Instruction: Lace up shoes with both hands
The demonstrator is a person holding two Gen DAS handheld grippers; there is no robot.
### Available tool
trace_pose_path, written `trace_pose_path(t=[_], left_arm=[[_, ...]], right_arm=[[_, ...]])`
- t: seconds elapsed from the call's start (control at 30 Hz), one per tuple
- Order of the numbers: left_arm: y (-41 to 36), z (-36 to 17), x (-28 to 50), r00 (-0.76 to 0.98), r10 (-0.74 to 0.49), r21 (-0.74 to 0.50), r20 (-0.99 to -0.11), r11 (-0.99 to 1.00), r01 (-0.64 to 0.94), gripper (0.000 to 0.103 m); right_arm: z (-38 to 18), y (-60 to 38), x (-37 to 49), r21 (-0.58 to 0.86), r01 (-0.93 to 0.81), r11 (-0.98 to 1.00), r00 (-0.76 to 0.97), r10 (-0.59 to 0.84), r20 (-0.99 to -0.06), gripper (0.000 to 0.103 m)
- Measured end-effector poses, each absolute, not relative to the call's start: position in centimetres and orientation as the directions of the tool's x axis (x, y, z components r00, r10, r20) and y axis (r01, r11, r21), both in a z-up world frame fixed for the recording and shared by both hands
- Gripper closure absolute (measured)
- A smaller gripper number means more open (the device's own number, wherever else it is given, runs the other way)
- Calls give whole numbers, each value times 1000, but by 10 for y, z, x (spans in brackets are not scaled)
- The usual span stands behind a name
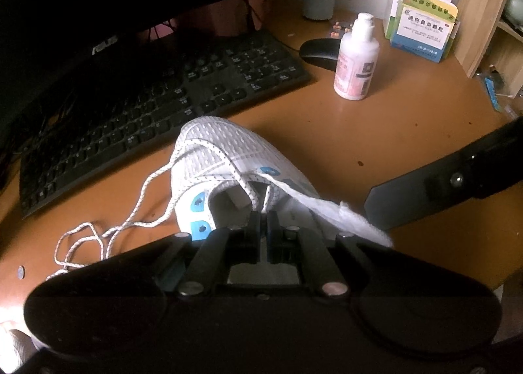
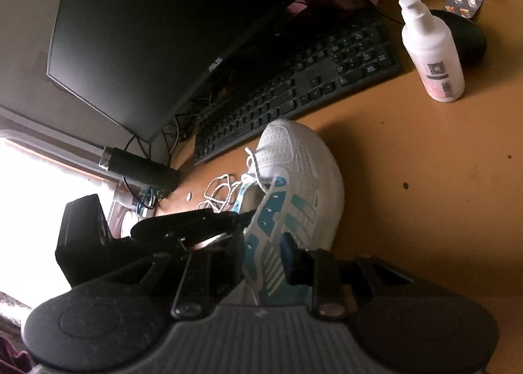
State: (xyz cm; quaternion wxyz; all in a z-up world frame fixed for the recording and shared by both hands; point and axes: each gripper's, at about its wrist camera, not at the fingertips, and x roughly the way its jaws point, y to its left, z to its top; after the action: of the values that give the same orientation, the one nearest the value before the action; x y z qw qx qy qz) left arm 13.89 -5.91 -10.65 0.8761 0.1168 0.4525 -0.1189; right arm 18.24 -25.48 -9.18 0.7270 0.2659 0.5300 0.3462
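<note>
White lace [image 1: 209, 151] is crossing only the toe-end eyelets, most lying slack on the tabletop [image 1: 376, 132]; left gripper [image 1: 261, 220] is pinching a strand, right gripper [image 2: 264, 243] is straddling the shoe [image 2: 304, 164], jaws apart.

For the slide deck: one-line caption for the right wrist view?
Right gripper straddles the side of a white sneaker on an orange desk, loose lace trailing toward the keyboard.

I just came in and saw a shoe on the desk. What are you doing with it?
A person is lacing a white shoe on the desk, with a tool in each hand. The left tool is shut at the shoe's opening, apparently pinching the lace. The right tool straddles the shoe's blue-striped side. Most of the lace lies loose on the desk, so the lacing isn't finished.
</note>
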Motion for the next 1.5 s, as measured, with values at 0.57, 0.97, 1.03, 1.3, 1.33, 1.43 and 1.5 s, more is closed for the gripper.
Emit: trace_pose_path(t=[0.57,0.97,1.03,1.3,1.33,1.43,1.5], left_arm=[[-56,-107,137,597,-125,89,-792,945,316,102],[-54,-108,136,626,-159,95,-764,931,353,103],[-54,-109,135,633,-171,93,-755,928,362,103],[-51,-108,131,672,-206,85,-711,924,373,103],[-51,-108,130,675,-209,86,-708,923,376,103],[-52,-108,130,677,-208,89,-706,922,376,103],[-53,-108,130,678,-206,94,-706,921,377,103]], right_arm=[[-92,-258,183,755,-209,622,190,783,-593,77],[-93,-255,186,747,-210,631,181,775,-605,76],[-92,-254,187,741,-216,636,181,772,-610,76],[-91,-247,199,709,-224,669,254,742,-620,76],[-92,-244,201,702,-229,675,262,737,-623,77],[-97,-232,210,690,-235,685,281,727,-626,77],[-100,-225,214,685,-236,690,290,722,-628,77]])
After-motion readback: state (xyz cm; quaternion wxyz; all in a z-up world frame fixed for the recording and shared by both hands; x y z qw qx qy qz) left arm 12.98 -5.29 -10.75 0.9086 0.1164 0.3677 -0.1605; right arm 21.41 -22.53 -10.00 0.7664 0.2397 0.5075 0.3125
